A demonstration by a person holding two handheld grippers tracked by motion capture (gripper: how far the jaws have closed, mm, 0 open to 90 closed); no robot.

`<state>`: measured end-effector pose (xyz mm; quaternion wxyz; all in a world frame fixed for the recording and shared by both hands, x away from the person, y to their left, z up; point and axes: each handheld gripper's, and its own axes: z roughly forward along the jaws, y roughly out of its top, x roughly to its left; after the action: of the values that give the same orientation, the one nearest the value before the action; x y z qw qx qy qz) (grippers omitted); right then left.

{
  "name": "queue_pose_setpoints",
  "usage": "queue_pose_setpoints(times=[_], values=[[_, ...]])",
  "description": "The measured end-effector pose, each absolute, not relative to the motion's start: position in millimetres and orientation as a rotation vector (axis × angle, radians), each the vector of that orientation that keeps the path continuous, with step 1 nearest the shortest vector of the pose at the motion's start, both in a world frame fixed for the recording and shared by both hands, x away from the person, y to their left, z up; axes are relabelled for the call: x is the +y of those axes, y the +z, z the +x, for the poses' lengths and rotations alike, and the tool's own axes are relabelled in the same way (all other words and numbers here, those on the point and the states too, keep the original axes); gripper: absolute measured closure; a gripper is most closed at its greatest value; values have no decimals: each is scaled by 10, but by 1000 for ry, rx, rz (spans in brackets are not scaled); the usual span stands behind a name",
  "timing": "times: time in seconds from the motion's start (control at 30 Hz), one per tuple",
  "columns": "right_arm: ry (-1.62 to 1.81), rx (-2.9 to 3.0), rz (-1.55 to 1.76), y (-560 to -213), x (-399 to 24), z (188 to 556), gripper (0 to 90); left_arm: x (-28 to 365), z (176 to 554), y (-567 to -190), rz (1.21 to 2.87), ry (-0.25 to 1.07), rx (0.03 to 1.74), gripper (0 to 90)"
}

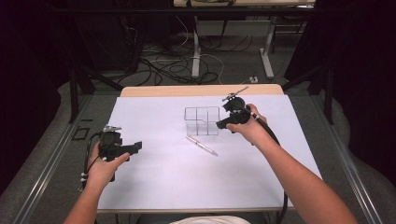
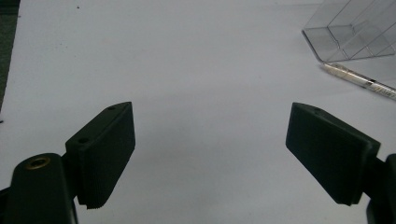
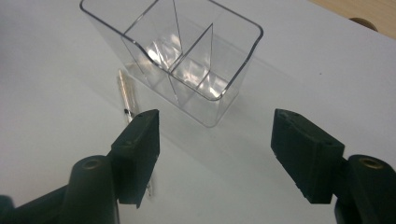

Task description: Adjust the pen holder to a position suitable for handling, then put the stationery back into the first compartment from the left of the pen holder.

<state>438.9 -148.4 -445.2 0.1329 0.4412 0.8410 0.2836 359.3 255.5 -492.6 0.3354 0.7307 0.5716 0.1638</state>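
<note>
Floor cables (image 1: 163, 65) up high — organizer (image 3: 182, 56) dividers close.

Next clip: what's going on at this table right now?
A person sits at a white-covered table with a black two-jaw gripper in each hand. Both are open and hold nothing. The right gripper hovers just beside a clear plastic organizer box with dividers, which stands upright and looks empty. A slim clear pen lies flat on the table just in front of the box, apart from it. The left gripper hangs over bare table further left, pointing toward the box and pen.
</note>
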Motion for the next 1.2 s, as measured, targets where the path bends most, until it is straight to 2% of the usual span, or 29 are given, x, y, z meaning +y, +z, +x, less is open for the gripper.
queue_pose_setpoints(times=[0.53,1.2], values=[[863,2502,1127,-4723,-1470,4250,307,2549,3607,-4953,1918,439,1477,157],[843,2618,902,-4944,-1251,4263,376,2548,3604,-4954,1915,442,1473,157]])
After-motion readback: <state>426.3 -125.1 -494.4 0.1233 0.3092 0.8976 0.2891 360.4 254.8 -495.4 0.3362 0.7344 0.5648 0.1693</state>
